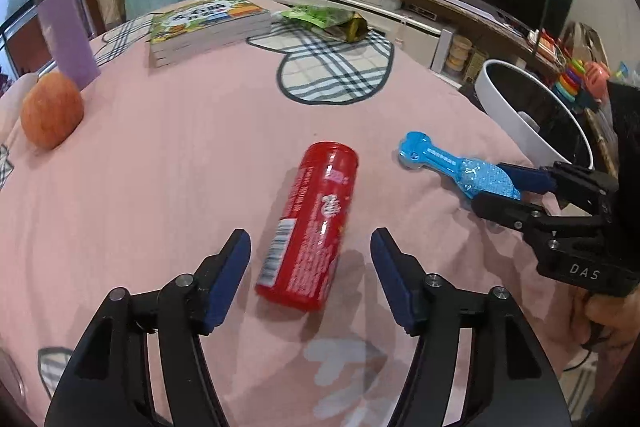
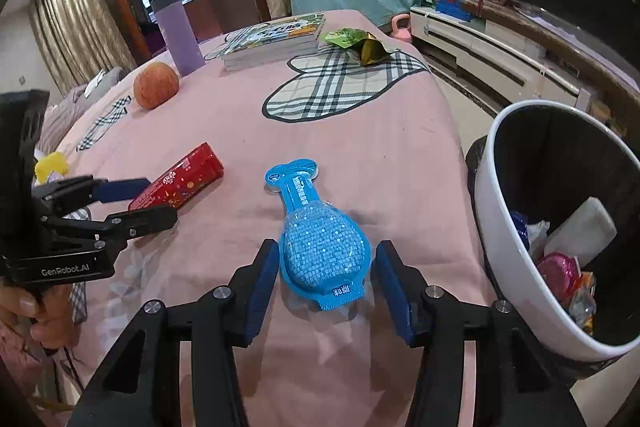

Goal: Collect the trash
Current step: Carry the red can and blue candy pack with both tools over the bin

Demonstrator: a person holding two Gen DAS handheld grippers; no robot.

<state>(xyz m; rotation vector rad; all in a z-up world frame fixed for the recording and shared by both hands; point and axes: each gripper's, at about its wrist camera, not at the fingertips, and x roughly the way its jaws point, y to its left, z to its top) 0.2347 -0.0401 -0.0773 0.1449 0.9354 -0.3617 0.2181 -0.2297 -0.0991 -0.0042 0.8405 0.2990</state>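
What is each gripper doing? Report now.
Left gripper: open, straddling the red can, not gripping.
Right gripper: open around the blue package, not gripping.

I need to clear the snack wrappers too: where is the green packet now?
The green packet lies at the far end of the pink cloth, just right of the book stack in both views, well beyond both grippers.
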